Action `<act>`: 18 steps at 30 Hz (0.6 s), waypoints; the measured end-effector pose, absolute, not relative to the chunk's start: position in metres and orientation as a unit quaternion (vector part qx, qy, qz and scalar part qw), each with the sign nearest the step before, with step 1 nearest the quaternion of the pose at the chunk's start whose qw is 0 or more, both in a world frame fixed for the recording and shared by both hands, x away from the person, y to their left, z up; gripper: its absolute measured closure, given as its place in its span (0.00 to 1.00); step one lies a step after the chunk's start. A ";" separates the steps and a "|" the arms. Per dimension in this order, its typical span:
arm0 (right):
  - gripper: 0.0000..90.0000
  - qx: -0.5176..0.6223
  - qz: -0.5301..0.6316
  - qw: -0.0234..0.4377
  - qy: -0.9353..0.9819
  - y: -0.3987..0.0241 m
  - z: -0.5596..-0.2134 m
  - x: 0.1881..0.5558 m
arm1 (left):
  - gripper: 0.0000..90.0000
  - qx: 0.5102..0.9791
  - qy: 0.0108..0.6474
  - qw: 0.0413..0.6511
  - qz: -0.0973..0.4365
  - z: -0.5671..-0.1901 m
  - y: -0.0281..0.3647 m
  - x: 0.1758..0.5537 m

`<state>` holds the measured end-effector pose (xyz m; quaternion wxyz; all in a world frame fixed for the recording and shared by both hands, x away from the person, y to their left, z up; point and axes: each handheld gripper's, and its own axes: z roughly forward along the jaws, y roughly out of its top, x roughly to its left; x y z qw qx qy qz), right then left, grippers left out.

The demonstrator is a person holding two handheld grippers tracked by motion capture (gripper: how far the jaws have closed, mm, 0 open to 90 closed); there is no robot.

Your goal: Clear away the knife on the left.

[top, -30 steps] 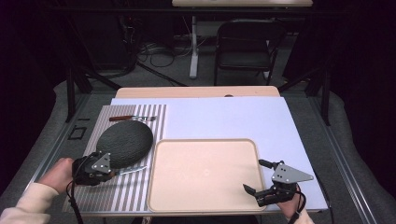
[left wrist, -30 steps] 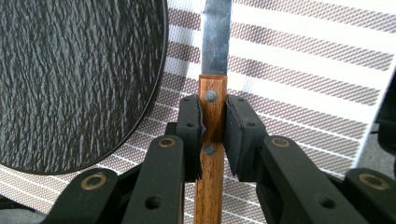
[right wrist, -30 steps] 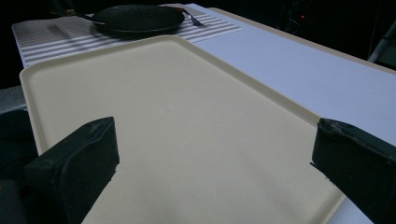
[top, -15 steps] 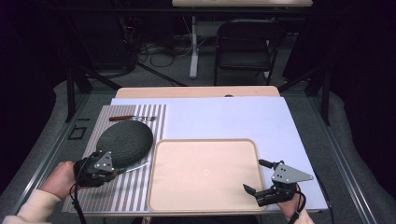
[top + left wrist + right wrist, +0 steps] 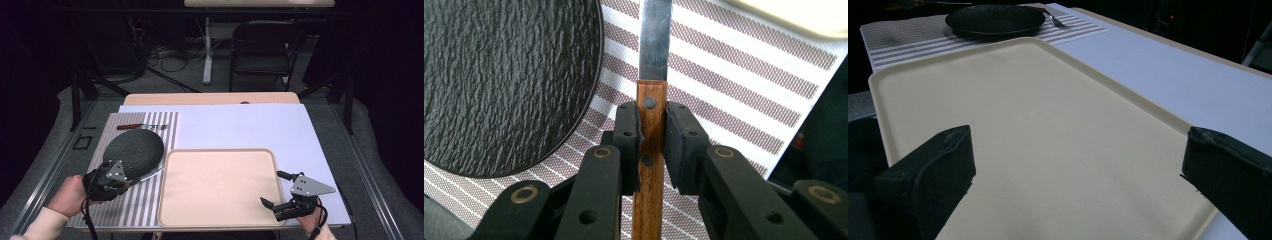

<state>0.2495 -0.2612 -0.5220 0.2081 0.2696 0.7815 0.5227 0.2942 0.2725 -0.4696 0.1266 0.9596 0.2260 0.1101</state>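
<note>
My left gripper (image 5: 652, 131) is shut on the wooden handle of a knife (image 5: 648, 165), whose steel blade (image 5: 654, 35) points away over the striped placemat (image 5: 734, 85). Beside it lies a round black textured plate (image 5: 499, 85). In the high view, the left gripper (image 5: 112, 181) sits at the plate's (image 5: 134, 149) near edge, and the blade (image 5: 151, 174) runs along the plate's rim. A beige tray (image 5: 217, 187) lies in the middle. My right gripper (image 5: 271, 188) is open at the tray's near right corner, and its jaws (image 5: 1073, 170) stand wide over the tray (image 5: 1013, 115).
A fork (image 5: 142, 127) with a reddish handle lies on the placemat (image 5: 135, 205) behind the plate. A white board (image 5: 240, 125) covers the table behind the tray. A folding chair (image 5: 261, 50) and cables stand on the floor beyond the table.
My left hand has shifted a little to the right with the knife in its jaws. The right gripper, plate and tray have stayed put.
</note>
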 end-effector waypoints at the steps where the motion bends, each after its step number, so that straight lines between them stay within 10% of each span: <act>1: 0.00 0.270 0.523 0.208 0.782 -0.261 -0.522 0.249 | 0.85 0.958 0.231 0.129 0.108 -0.468 0.272 0.294; 18: 0.00 0.271 0.523 0.208 0.781 -0.261 -0.522 0.249 | 0.85 0.947 0.273 0.130 0.104 -0.460 0.253 0.294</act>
